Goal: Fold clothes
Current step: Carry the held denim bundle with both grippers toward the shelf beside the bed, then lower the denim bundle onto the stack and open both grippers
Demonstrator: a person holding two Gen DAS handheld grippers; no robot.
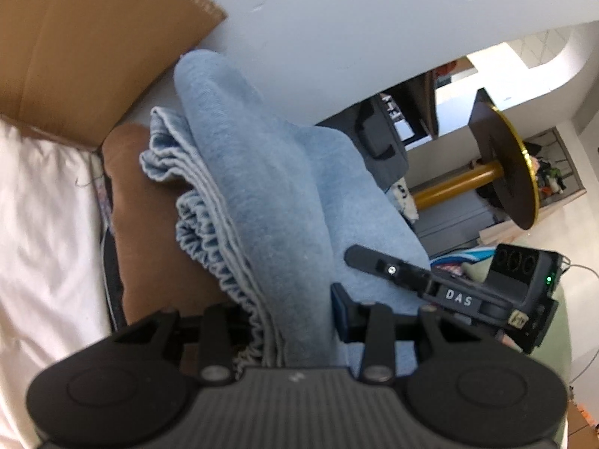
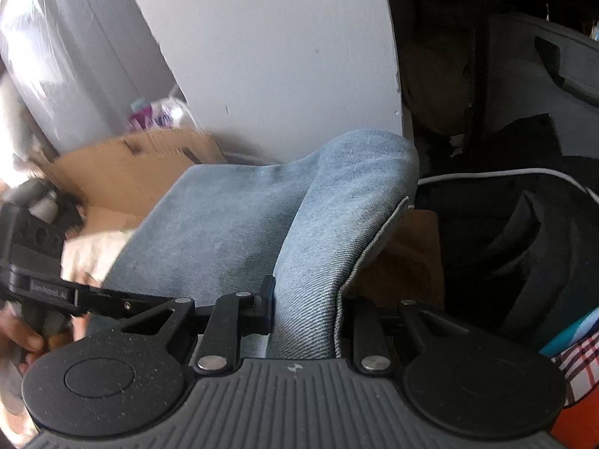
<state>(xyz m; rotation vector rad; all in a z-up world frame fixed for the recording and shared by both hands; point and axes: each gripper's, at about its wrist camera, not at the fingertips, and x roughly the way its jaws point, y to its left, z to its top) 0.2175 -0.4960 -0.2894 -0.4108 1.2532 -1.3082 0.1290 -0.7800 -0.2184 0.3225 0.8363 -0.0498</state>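
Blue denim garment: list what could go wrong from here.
1. The blue denim garment is bunched in thick layers between the left tongs; a layer may slip out and undo the fold.
2. The right tongs grip close to the hem, so that edge may pull free.
3. The cardboard box sits close by and could snag the cloth.

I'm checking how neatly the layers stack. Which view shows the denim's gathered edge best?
The left wrist view: the denim shows its ruffled, stacked hems along the left side, running down into the left gripper. The right wrist view shows only smooth cloth and one plain seam, clamped in the right gripper.
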